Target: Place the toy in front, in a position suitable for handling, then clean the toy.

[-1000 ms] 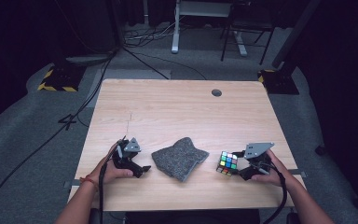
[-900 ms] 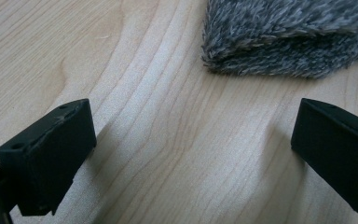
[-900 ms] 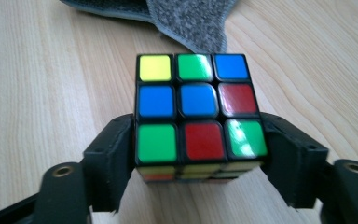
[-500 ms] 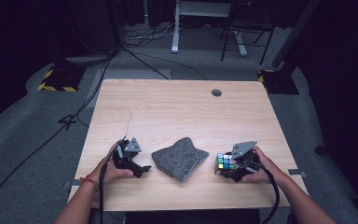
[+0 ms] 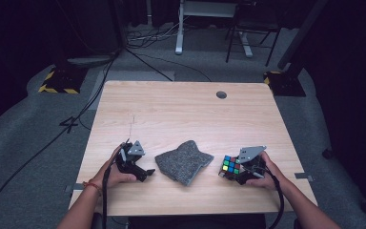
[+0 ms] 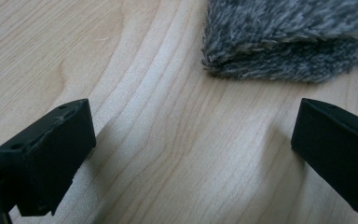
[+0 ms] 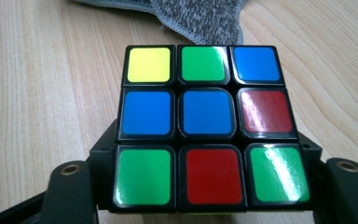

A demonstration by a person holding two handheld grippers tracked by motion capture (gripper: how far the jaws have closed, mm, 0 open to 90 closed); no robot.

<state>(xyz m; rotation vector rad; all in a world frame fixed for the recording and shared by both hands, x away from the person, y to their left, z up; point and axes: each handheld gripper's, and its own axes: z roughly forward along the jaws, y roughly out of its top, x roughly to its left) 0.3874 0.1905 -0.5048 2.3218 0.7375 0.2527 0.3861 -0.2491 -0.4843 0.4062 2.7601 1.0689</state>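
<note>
Scrambled puzzle cube (image 7: 206, 126) clamped between black fingers, grey cloth (image 5: 184, 161) beside it

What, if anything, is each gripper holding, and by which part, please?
The right gripper grips the Rubik's cube by its two opposite side faces. The left gripper is open over bare table.

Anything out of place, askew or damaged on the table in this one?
Nothing stands out. The grey cloth lies folded, a little rumpled, between the grippers. The puzzle cube sits intact between the right gripper's jaws, its colours scrambled. The left gripper is open over bare table.
</note>
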